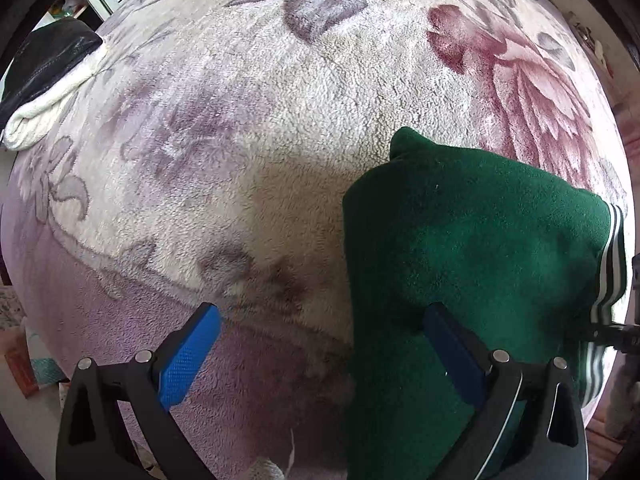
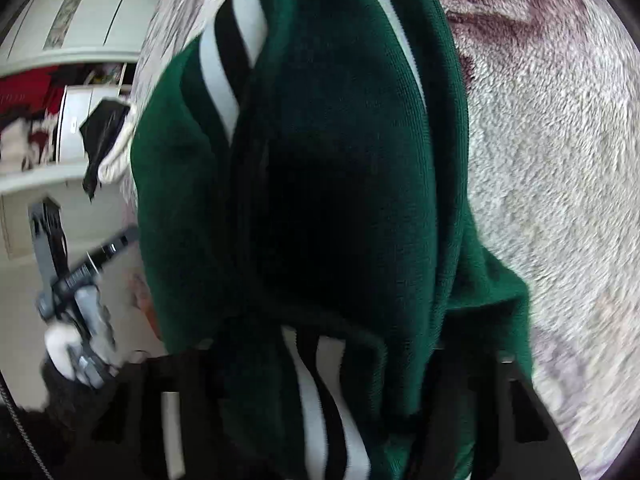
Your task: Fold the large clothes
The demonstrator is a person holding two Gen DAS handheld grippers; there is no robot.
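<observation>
A dark green garment (image 1: 460, 260) with white and black striped trim (image 1: 610, 264) lies bunched on the floral fleece blanket (image 1: 260, 128). My left gripper (image 1: 322, 312) points straight down at the blanket and is open wide. Its left blue pad (image 1: 188, 360) hangs over bare blanket, and its right pad (image 1: 452, 356) is over the garment's left edge. In the right wrist view the green garment (image 2: 340, 200) fills the middle. It drapes over my right gripper and hides both fingers, so only the black frame (image 2: 520, 420) shows. The view is blurred.
A black garment with a cream fleece lining (image 1: 48, 76) lies at the blanket's far left edge, also seen as the black garment (image 2: 104, 136). A white wardrobe (image 2: 80, 12) stands beyond the bed. The left gripper's body and a light-gloved hand (image 2: 60, 344) appear at the left.
</observation>
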